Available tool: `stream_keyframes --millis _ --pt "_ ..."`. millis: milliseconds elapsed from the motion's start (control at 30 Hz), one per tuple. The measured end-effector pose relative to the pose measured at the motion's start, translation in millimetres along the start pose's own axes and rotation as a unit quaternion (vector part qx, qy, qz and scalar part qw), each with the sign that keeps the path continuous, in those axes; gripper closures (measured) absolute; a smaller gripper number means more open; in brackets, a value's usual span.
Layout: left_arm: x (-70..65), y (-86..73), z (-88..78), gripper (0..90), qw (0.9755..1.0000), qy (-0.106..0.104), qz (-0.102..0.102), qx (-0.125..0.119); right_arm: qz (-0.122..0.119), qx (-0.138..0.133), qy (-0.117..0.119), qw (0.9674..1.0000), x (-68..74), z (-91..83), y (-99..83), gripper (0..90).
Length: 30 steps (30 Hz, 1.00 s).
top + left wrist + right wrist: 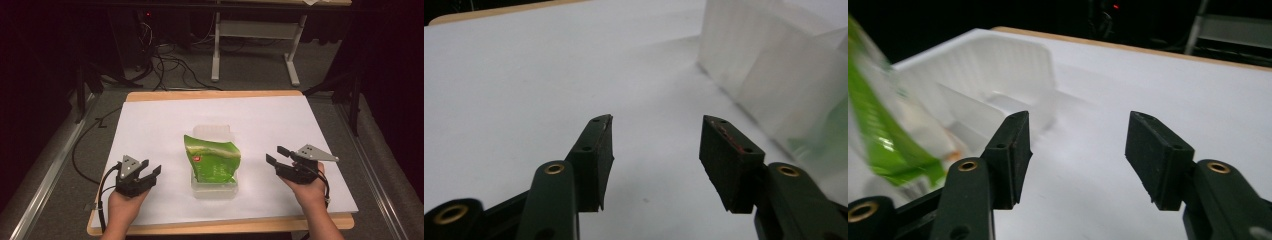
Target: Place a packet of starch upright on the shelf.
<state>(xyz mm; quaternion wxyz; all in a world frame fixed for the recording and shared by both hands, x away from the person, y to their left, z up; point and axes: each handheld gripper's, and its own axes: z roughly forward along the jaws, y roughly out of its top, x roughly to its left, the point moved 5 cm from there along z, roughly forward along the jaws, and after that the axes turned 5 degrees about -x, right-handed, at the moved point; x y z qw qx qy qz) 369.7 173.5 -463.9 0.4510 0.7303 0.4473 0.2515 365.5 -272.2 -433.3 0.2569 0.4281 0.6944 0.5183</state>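
White-topped table point(150, 130) — translucent tray point(214, 186) at centre, directly on it

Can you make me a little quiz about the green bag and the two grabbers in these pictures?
1. True or false: the green bag lies partly in the clear plastic tray.
2. Which grabber is holding something? A) the left gripper B) the right gripper C) neither of them
3. Fill the gap: the tray sits on the ____ table cover.

Key
1. True. The bag rests in the tray and sticks up over its edge.
2. C. Both grippers are open, one at each side of the tray, and touch nothing.
3. White.
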Motion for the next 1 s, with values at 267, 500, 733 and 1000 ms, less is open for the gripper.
stream_keyframes --millis 267,500,733,1000 --pt "10.4 -5.0 4.0 39.5 0.9992 0.006 -0.037 0.015 0.015 0.033 -0.056 0.9977 -33.0 -14.2 -21.1 33.0" --pt "1.1 -7.0 11.3 38.7 0.9993 0.007 -0.017 0.032 0.017 0.056 -0.046 0.9972 -32.2 2.3 -27.0 33.2" --pt "0.7 -6.6 7.4 38.6 0.9995 0.003 -0.019 0.026 0.017 0.051 -0.048 0.9974 -33.1 1.0 -25.3 33.2" --pt "2.7 -1.1 4.7 39.8 0.9991 -0.001 -0.041 0.007 0.013 0.056 -0.046 0.9973 -30.8 3.0 -26.7 33.1"
